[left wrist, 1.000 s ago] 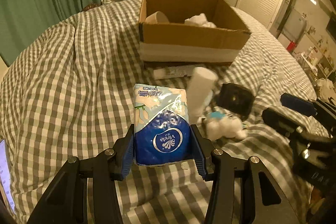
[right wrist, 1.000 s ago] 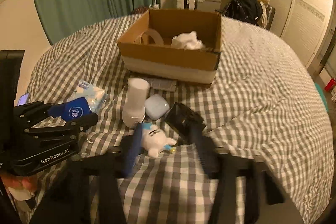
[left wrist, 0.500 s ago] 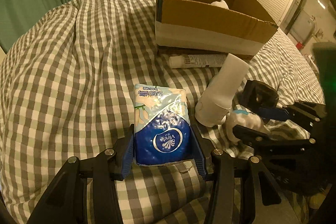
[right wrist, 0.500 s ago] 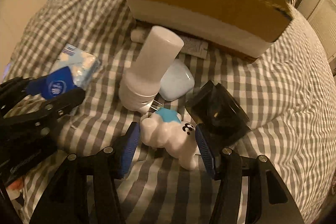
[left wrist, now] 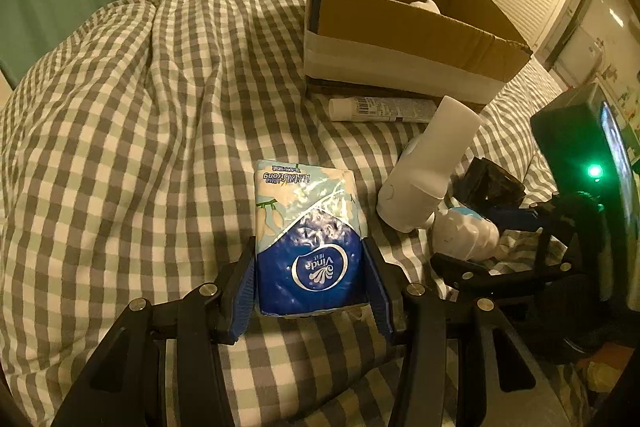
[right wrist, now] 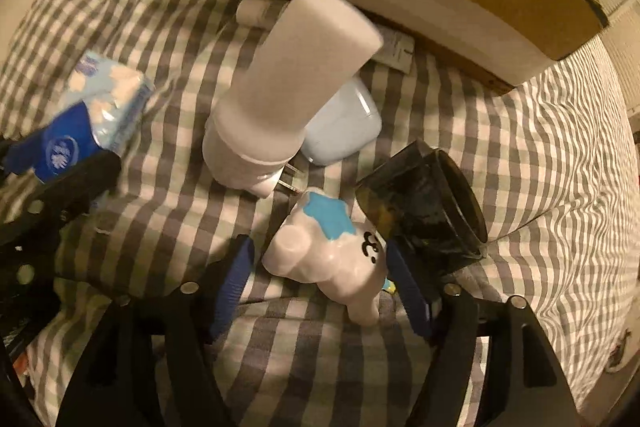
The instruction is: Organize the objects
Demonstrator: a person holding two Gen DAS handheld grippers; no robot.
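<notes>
A glossy blue-and-white plastic tissue pack (left wrist: 310,239) was clamped between the blue pads of the left gripper (left wrist: 310,269) on the checked grey-and-white bedcover (left wrist: 160,107). The right gripper (right wrist: 320,267) was opening, its jaws set loosely around a smooth white cloud-shaped figurine (right wrist: 332,259) lying on the cover. Beyond stood a matte white cylindrical bottle (right wrist: 288,87), then an open brown cardboard box (left wrist: 404,39).

The right gripper (right wrist: 320,267) is opening around a white cloud-shaped toy (right wrist: 332,259) on the checked bedspread (right wrist: 520,155). Just behind the toy stands a white bottle (right wrist: 288,91); a dark jar (right wrist: 432,211) lies touching the toy's right side.
</notes>
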